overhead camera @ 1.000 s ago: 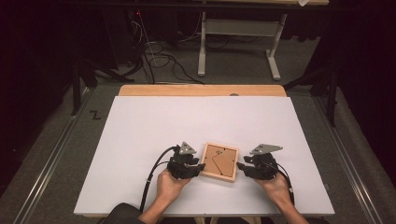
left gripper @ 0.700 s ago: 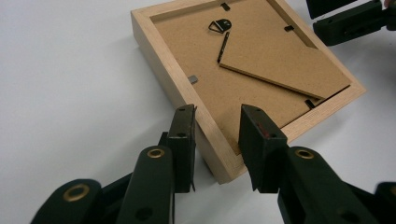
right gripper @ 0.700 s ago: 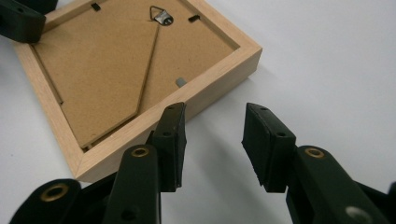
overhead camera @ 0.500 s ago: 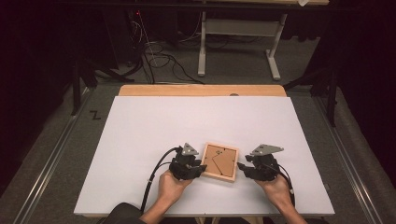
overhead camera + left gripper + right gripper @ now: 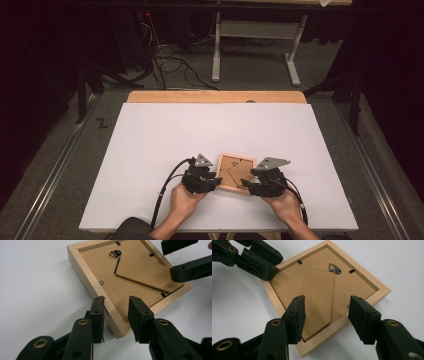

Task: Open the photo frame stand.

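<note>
With our left gripper (image 5: 116, 312) pinching the corner of the picture frame (image 5: 236, 172) lying face-down on the table (image 5: 150, 150) and our right gripper (image 5: 325, 315) just opening around the rim without pressing, the frame may slide.

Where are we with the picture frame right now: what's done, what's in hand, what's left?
Done: the wooden picture frame lies face down on the white table, backing board up.

In hand: the left hand-held gripper straddles a frame corner rail, one jaw outside and one inside. The right hand-held gripper has just been opening above its corner, gripping nothing.

Left: the board still sits in the frame, its stand flap slightly raised; retaining tabs remain.
</note>
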`<action>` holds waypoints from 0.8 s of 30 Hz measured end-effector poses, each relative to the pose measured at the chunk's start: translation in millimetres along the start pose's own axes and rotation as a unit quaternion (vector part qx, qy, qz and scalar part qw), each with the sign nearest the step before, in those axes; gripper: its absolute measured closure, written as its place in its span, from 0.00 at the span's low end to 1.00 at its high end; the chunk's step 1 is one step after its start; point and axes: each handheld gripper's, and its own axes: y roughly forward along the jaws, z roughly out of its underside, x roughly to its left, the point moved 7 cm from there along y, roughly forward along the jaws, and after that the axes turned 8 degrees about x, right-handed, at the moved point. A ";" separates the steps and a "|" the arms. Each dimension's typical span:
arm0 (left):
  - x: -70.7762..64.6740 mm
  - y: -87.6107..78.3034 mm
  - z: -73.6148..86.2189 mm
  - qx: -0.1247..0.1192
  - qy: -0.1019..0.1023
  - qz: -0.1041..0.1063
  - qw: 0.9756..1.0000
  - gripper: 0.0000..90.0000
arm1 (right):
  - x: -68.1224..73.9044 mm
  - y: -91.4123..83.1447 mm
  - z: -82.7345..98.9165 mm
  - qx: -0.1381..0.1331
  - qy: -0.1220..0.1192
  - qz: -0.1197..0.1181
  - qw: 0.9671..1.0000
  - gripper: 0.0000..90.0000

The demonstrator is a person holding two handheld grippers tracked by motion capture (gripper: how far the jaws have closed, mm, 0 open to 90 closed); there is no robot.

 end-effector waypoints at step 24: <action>-2.9 3.0 -0.5 -0.006 0.005 -0.006 1.000 0.72 | 8.5 13.9 -4.6 0.021 0.009 0.005 1.000 0.45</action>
